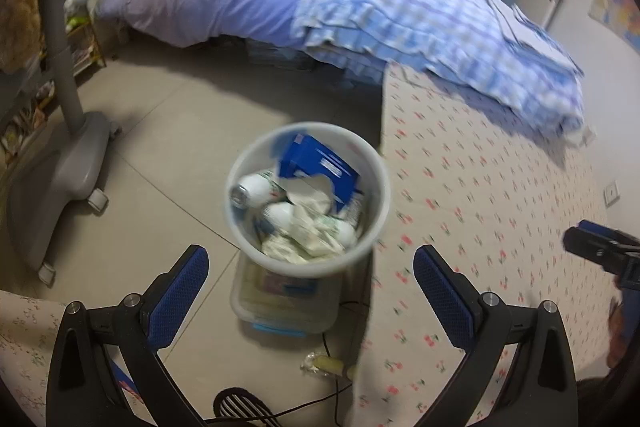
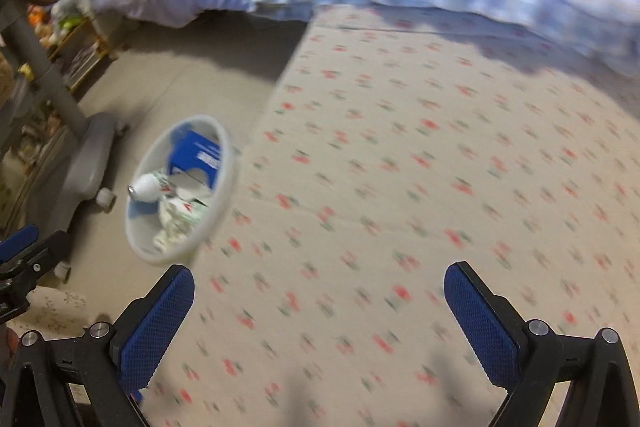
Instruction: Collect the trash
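bin point(image 1: 307, 259) ahead of your left claw point(image 1: 310, 291) full | both claws released, empty | wrapper point(image 1: 324, 364) below remains

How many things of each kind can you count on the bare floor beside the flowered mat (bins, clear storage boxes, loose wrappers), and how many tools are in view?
White bin: 1
Clear storage box: 1
Plastic wrapper: 1
Tools: 2, the left tool and the right tool, both open and empty
Total: 5
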